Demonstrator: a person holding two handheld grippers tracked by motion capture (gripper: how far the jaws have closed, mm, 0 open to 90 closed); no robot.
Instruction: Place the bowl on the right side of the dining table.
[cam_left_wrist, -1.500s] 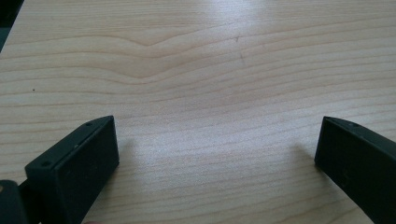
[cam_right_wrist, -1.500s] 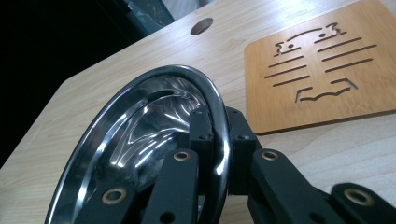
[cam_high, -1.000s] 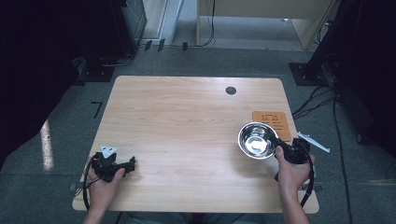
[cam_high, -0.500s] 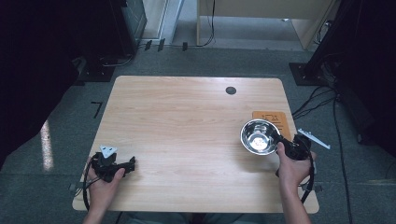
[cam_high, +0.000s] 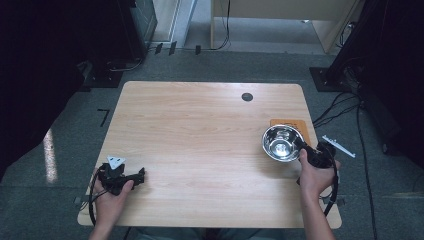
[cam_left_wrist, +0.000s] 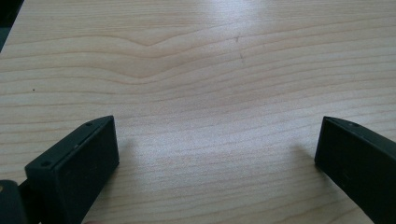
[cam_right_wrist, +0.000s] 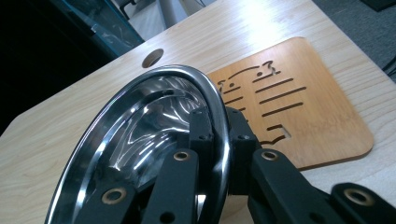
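a person's right hand (cam_high: 314, 176) held the right tool (cam_high: 306, 150) near the right edge of the table (cam_high: 200, 130), its two jaws pinched down on the near rim of a steel bowl (cam_high: 281, 142), one jaw inside the rim and one outside, as the right gripper view (cam_right_wrist: 219, 135) made plain. the bowl (cam_right_wrist: 144, 140) looked tipped and lifted in that grip rather than resting flat, though how clear of the wood it sat could not be told. just beyond the bowl, toward the far right corner, lay a thin wooden mat (cam_high: 289, 125) with slots cut in it (cam_right_wrist: 299, 102); seen from above the bowl overlapped the mat's near edge. the mat lay straight ahead of the tool and a little to its right, so a short carry forward looked the likely next move, with the table's right edge close alongside and little room to spare there.

at the near left corner the left hand (cam_high: 112, 200) held the left tool (cam_high: 135, 176) low on the table, well apart from the bowl. its jaws stood wide open with nothing between them, bare wood showing in the left gripper view (cam_left_wrist: 215, 140). the right hand was by far the nearer to the work.

the middle of the table ran open all the way to a small round hole (cam_high: 247, 97) near the far edge, leaving plenty of room leftward. cables (cam_high: 350, 100) trailed over the floor beyond the right side.
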